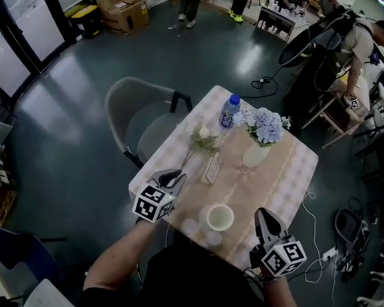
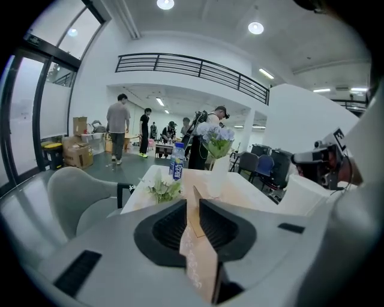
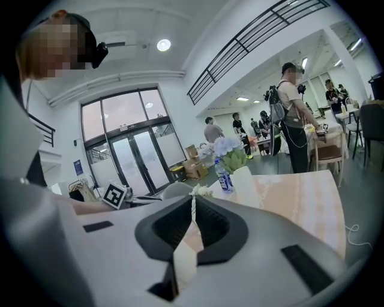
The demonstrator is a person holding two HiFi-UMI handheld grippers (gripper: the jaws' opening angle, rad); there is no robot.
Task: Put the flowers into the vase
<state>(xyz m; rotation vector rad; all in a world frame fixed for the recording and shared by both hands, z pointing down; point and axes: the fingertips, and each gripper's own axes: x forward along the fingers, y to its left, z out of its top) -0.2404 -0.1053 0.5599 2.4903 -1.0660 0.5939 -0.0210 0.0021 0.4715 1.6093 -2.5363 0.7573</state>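
Note:
A white vase point(image 1: 255, 155) stands on the checked table point(image 1: 294, 174) with blue flowers point(image 1: 267, 124) in it. A white flower point(image 1: 204, 136) lies on the cloth left of the vase, its stem running toward my left gripper point(image 1: 173, 179). That gripper hovers over the table's near-left edge, its jaws a narrow gap apart with nothing between them point(image 2: 193, 195); the white flower point(image 2: 163, 189) and vase point(image 2: 216, 175) lie ahead. My right gripper point(image 1: 264, 218) is at the near-right edge, shut and empty point(image 3: 192, 201), facing the vase point(image 3: 243, 183).
A water bottle point(image 1: 229, 111) stands behind the white flower. A phone point(image 1: 212, 168) and a white cup point(image 1: 219, 216) lie on the runner. A grey chair point(image 1: 138, 111) sits at the table's far-left side. People stand in the background; cables trail on the floor to the right.

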